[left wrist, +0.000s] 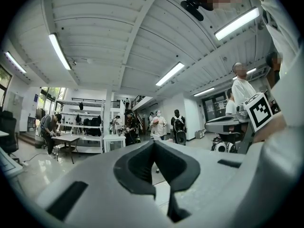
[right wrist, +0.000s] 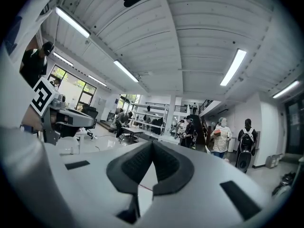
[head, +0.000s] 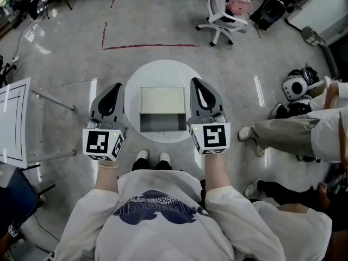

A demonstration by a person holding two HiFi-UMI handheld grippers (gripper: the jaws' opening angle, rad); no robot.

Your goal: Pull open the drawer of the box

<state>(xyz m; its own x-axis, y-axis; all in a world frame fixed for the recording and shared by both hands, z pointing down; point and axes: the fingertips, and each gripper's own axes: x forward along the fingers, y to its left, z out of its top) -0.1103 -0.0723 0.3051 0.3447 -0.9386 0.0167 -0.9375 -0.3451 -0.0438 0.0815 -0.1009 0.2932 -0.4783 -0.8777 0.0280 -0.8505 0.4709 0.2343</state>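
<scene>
In the head view a cream-topped box [head: 161, 99] rests on a small round white table [head: 163, 69]. Its grey drawer [head: 162, 123] sticks out of the near side, toward me. My left gripper [head: 113, 87] hangs left of the table and my right gripper [head: 197, 82] hangs right of the box, both apart from it. Each is shut with nothing between its jaws. In the left gripper view the left gripper [left wrist: 154, 144] points out into the room and up at the ceiling. The right gripper [right wrist: 152, 144] does the same in its own view. Neither gripper view shows the box.
A white office chair [head: 220, 15] stands beyond the table, past a red tape line [head: 147, 46] on the floor. A seated person's legs [head: 288, 132] reach in from the right, with helmets and bags [head: 296, 86] behind. A white framed stand [head: 13, 121] is at the left.
</scene>
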